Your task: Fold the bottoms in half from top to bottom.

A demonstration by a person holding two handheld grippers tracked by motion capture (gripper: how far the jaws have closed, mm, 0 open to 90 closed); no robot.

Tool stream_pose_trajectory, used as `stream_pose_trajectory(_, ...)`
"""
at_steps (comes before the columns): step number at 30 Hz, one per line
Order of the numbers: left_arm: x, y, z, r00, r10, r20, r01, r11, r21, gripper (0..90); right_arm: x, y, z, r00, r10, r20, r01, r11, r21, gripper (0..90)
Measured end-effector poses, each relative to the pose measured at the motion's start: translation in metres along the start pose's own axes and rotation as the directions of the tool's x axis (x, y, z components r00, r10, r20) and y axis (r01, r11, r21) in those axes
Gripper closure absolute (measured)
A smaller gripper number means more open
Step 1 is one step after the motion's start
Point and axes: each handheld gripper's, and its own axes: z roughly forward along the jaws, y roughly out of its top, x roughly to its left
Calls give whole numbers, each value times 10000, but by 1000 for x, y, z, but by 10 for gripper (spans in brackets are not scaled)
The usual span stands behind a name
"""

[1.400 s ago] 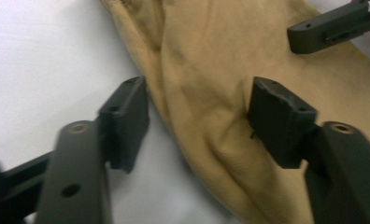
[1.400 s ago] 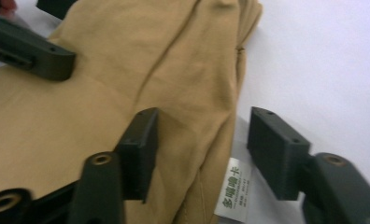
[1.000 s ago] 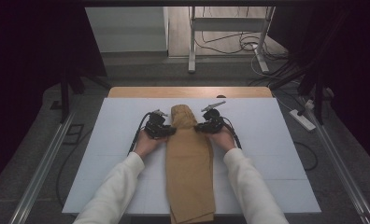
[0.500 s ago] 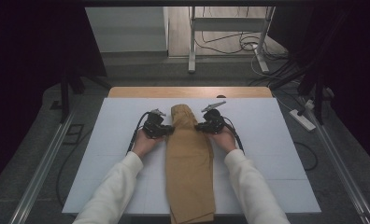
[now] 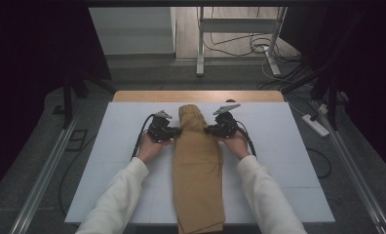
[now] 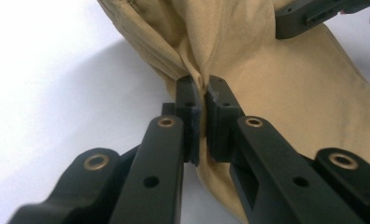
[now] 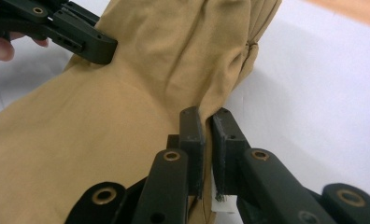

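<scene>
Tan garment (image 5: 197, 170) edges pinched inside both claws.

tan trousers (image 5: 198, 165) between hand-held grippers

A folded tan garment (image 5: 197, 165) lies lengthwise down the centre of the frame, a long narrow strip of plain woven cloth running from the middle of the picture to the bottom edge. Its lower part lies flat and smooth. The upper end is narrower and gathered into soft vertical creases, pinched in at both side edges. In the left gripper view the cloth (image 6: 276, 93) fills the upper right, its edge bunched into folds.
</scene>
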Motion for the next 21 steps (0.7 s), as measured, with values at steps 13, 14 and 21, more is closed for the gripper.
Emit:
stream_pose_trajectory(13, -13, 37, -21, 9980, 564, -269, -581, 9961, -670, 839, 2, 25, -37, 9943, -798, 708, 872, 9902, -1088, 837)
stream_pose_trajectory(14, -13, 36, -19, 9982, 554, -236, -568, 9965, -606, 839, 2, 24, -37, 9941, -816, 715, 885, 9910, -999, 836)
stream_pose_trajectory(21, -14, 39, -15, 9971, 684, -342, -704, 9957, -597, 840, -1, 20, -35, 9941, -824, 708, 884, 9924, -859, 839)
